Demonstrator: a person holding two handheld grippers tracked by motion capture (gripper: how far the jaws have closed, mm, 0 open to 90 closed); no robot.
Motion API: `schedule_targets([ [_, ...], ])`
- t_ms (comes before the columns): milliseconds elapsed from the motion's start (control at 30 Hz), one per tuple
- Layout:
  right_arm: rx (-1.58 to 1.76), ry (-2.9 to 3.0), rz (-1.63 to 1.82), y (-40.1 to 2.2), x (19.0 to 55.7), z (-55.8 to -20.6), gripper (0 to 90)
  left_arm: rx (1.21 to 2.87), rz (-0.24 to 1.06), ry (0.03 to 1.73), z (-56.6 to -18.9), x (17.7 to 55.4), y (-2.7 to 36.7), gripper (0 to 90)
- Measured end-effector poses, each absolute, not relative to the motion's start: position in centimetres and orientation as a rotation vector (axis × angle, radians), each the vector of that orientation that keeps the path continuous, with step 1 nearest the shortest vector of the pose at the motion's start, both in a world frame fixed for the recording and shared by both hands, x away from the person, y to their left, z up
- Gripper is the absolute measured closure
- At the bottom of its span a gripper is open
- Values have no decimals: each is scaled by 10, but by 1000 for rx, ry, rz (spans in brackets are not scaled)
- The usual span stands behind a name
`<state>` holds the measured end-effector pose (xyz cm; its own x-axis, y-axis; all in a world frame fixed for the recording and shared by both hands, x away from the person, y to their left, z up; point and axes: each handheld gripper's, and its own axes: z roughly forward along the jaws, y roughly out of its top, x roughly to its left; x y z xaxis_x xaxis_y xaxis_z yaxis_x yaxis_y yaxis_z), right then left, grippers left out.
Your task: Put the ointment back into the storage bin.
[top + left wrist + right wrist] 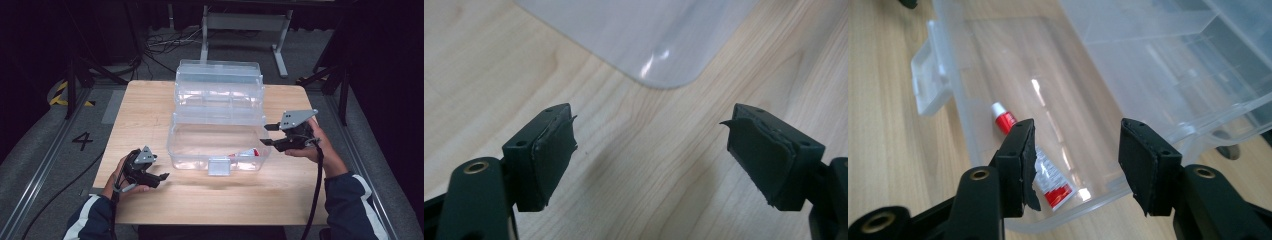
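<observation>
1. My left tool (pixel 161 176) sits low at the near-left of the table (pixel 150 100), jaws apart, nothing between them. In the left gripper view the box corner lies just ahead. I'd park it there, off the plastic.
2. My right tool (pixel 267 135) hangs at the right end of the clear box (pixel 175 145), jaws apart and empty. No grip on anything.
3. The red-and-white tube (pixel 1048 175) lies flat on the box floor, near the front-right corner, cap (pixel 997 108) pointing toward the latch tab (pixel 219 166). It looks already placed inside.
4. My read: the step is to clear the right tool from the box, then shut it. Best to lift the tool above the rim before moving sideways, so a jaw doesn't clip the wall and shove the box.
5. Further back, the hinged lid (pixel 218 80) lies open with its tray section. To close it I'd take the far edge with both tools, swing it evenly, and check the latch tab lines up.
</observation>
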<state>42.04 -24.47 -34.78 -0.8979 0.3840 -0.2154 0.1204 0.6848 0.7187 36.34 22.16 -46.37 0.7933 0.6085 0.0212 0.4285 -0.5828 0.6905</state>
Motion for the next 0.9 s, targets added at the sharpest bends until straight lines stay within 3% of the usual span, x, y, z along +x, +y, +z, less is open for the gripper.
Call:
schedule_targets([
  [333, 447, 2427, 1144, -251, 424, -341, 448, 2169, 440, 703, -426, 344, 220, 203],
  [900, 512, 2319, 1161, -250, 441, -326, 371, 2156, 468, 642, -405, 340, 203, 218],
])
